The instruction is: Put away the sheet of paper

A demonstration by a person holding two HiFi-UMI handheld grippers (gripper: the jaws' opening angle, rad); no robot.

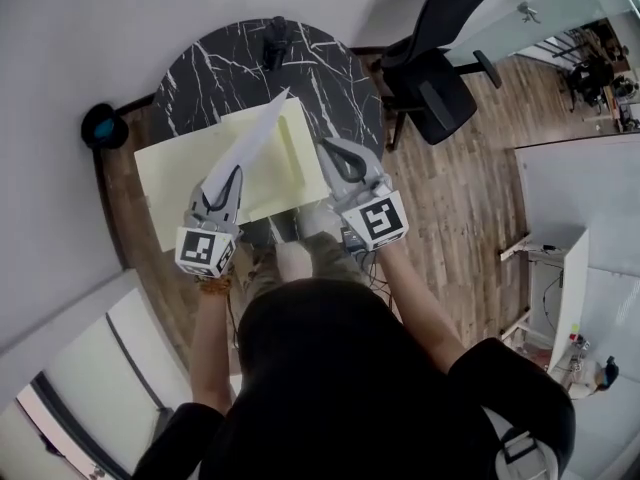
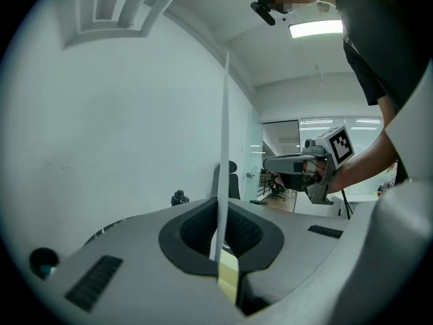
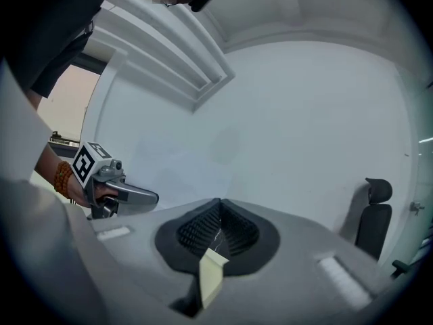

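Sheet of paper (image 1: 180, 178): pale yellow, light, limp, likely to crease. Centre frame, above dark marbled worktop (image 1: 200, 68). You hold its near edge with left hand-held gripper (image 1: 237, 171) and right hand-held gripper (image 1: 328, 153), both clamped shut. Best held at the margins.

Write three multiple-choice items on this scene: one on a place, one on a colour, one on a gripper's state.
1. Where does the yellow folder lie?
A) on the black marbled table
B) on a shelf
C) in a drawer

2. What colour is the sheet in the left gripper?
A) blue
B) white
C) pink

3. How is the right gripper?
A) open and empty
B) shut on a pen
C) shut on a corner of the yellow folder

Key:
1 A, the head view shows it spread over the round tabletop.
2 B, it stands white on edge between those jaws.
3 C, its own view shows a yellow corner pinched.
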